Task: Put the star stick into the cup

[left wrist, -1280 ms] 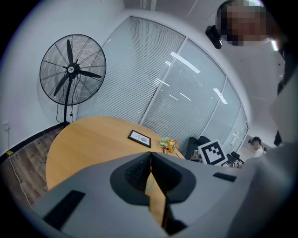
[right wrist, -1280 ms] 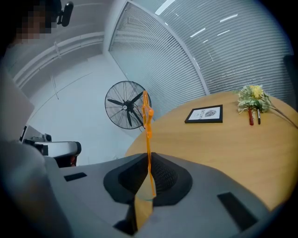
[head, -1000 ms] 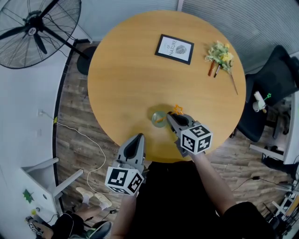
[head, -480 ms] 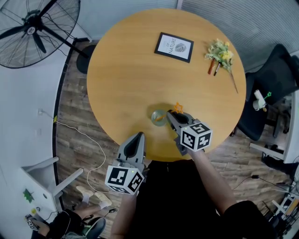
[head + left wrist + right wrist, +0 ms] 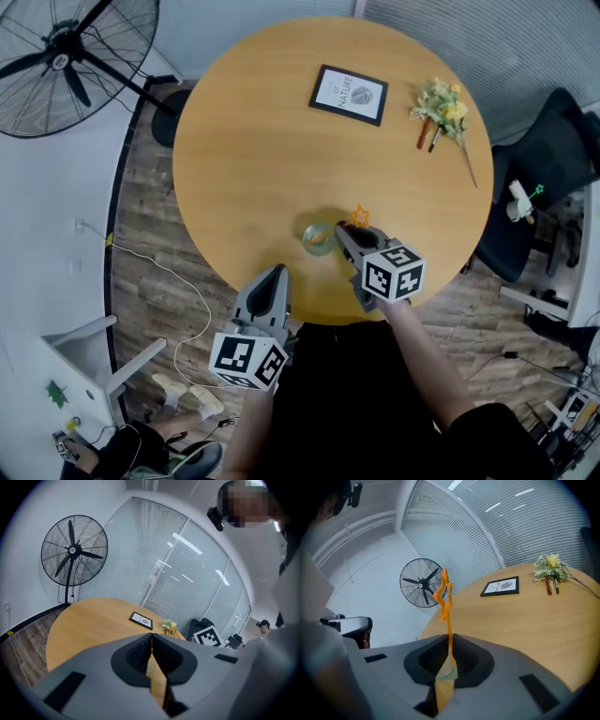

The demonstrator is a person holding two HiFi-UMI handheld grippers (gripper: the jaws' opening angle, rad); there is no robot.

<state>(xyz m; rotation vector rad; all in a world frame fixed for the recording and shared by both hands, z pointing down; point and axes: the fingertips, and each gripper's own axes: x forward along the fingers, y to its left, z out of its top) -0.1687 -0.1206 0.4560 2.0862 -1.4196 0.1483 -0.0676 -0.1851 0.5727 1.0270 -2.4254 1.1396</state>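
The orange star stick (image 5: 444,597) stands almost upright between the jaws of my right gripper (image 5: 450,641), which is shut on its thin shaft. Its star head (image 5: 359,217) shows just past that gripper (image 5: 345,234) in the head view. The small clear greenish cup (image 5: 318,238) stands on the round wooden table (image 5: 262,150) near its front edge, just left of the right jaws. The cup's rim (image 5: 448,671) shows low in the gap between them. I cannot tell whether the stick's lower end is inside the cup. My left gripper (image 5: 276,275) hovers at the table's front edge, shut and empty (image 5: 151,641).
A black-framed picture (image 5: 350,96) lies at the far side of the table, and a bunch of yellow flowers with pens (image 5: 441,108) at the far right. A standing fan (image 5: 70,56) is on the floor at the left, a black chair (image 5: 553,159) at the right.
The right gripper and the star stick have shifted only slightly. The left gripper has hardly moved.
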